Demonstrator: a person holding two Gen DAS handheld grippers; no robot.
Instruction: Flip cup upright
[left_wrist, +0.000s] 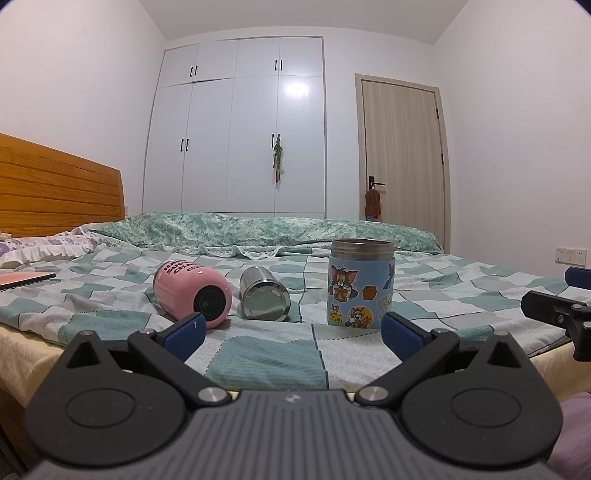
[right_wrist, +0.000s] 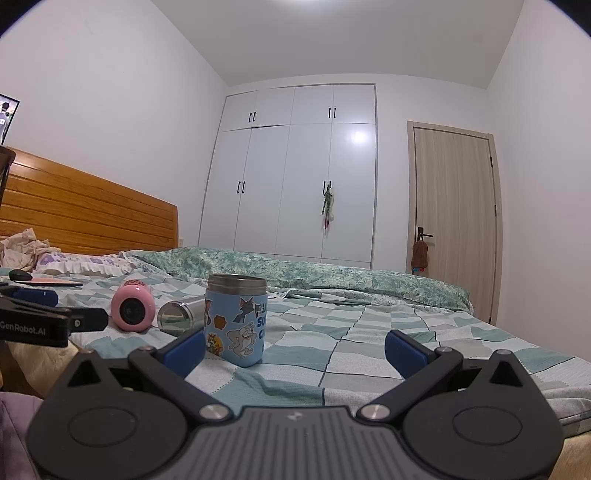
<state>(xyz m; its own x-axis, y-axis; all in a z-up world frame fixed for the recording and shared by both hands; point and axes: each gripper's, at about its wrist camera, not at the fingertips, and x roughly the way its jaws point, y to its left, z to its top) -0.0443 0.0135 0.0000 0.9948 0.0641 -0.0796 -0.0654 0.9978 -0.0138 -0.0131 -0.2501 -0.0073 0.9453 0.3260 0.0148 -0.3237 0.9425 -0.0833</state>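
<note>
Steel-rimmed blue cartoon cup (left_wrist: 360, 284) already stands upright on the checked bedspread (left_wrist: 258, 354), mouth up. Pink cup (left_wrist: 192, 291) and bare steel cup (left_wrist: 264, 297) lie on their sides just left of it, bases toward the cams, close beside each other but whether touching can't tell. So approx. 1 of 3 looks done, 2 left by my read. Left gripper (left_wrist: 291, 332) is spread wide w/ nothing btwn its pads, low at the bed edge, short of the cups. Right gripper (right_wrist: 295, 350) likewise wide, nothing held, blue cup near its left pad.
</note>
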